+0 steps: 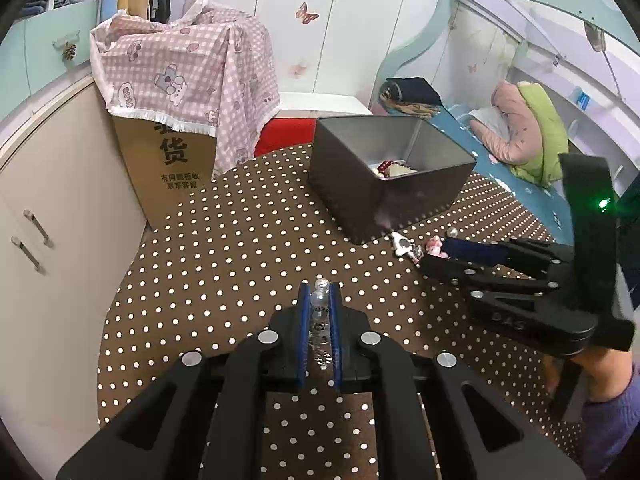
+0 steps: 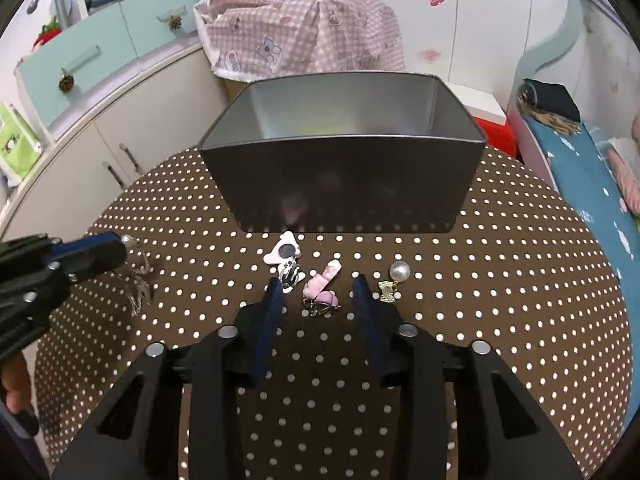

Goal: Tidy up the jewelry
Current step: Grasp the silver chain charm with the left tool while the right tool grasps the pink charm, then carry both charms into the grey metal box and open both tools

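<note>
My left gripper [image 1: 319, 300] is clamped on a clear bead bracelet [image 1: 320, 316]; the beads sit in a line between the two blue pads [image 1: 305, 320], and the top bead shows just past the tips. My right gripper [image 2: 318, 296] stands with its fingers apart, low over the dotted tablecloth [image 2: 500, 280], straddling the pink charm [image 2: 322, 284]. No pad touches the charm yet, as far as I can tell.

Procedure for the right side, as I judge it:
1. Keep the fingers spread and centred so the charm lies midway between them.
2. Lower until the tips just meet the cloth, then close slowly. The piece is small and flat, so a fast close may flick it aside.
3. Avoid catching the dark enamel charm [image 2: 289, 276], which lies just beside my left finger, or the white triangular pendant [image 2: 282, 253] above it.
4. Lift, carry over the near wall of the grey tin [image 2: 344, 184], release inside.

Orientation: the pink charm's long axis runs diagonally, its upper end pointing away and to the right, toward the tin; its metal clasp end points back toward me. My fingers close roughly across that axis, which suits a grip on its narrower width.

The pearl earring [image 2: 396, 280] lies just outside my right finger. The tin already holds some pieces [image 1: 390, 169], seen from the left wrist view.
</note>
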`<action>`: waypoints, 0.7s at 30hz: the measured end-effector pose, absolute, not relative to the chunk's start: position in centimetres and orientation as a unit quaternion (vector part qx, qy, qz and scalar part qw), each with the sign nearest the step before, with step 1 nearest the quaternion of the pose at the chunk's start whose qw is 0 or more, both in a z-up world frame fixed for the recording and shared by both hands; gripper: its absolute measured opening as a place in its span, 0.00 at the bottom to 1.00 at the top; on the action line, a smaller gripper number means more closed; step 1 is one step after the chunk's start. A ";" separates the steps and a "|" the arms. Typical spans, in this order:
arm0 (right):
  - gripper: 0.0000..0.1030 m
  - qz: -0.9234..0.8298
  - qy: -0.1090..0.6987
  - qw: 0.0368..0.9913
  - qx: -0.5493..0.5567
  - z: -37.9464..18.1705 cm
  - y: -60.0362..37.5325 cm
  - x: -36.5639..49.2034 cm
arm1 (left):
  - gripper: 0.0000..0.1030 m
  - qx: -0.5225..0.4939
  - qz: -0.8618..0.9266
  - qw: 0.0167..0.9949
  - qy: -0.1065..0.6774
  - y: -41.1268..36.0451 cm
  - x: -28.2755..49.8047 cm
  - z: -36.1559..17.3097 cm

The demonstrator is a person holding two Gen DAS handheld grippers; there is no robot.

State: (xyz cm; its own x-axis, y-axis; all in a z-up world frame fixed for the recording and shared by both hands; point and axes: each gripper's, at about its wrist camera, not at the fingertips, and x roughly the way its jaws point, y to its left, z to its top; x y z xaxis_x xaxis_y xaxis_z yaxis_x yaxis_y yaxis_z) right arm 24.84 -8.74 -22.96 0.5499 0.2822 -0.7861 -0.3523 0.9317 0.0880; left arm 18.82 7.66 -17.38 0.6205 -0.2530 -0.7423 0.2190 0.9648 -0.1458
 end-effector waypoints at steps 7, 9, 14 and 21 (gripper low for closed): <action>0.14 0.177 0.437 0.880 -0.054 -22.7 -8.6 24.6 | 0.07 -0.020 -0.135 0.901 0.412 7.1 18.9 -17.0; 0.14 0.178 0.434 0.882 -0.052 -22.4 -9.0 24.2 | 0.07 -0.020 -0.136 0.901 0.411 7.0 18.9 -16.7; 0.14 0.182 0.416 0.890 -0.038 -20.3 -10.3 23.1 | 0.07 -0.021 -0.149 0.903 0.401 6.6 19.1 -15.5; 0.14 0.186 0.383 0.905 -0.011 -16.0 -12.9 22.1 | 0.07 -0.023 -0.188 0.908 0.373 5.2 19.7 -11.7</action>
State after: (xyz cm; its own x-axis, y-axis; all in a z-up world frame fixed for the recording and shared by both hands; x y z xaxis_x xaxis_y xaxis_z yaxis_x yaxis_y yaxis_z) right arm 22.13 -12.85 -15.96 0.6378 0.3276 -0.6971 -0.3441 0.9309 0.1227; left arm 19.70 5.17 -11.75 0.6509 -0.3586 -0.6692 0.3247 0.9282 -0.1816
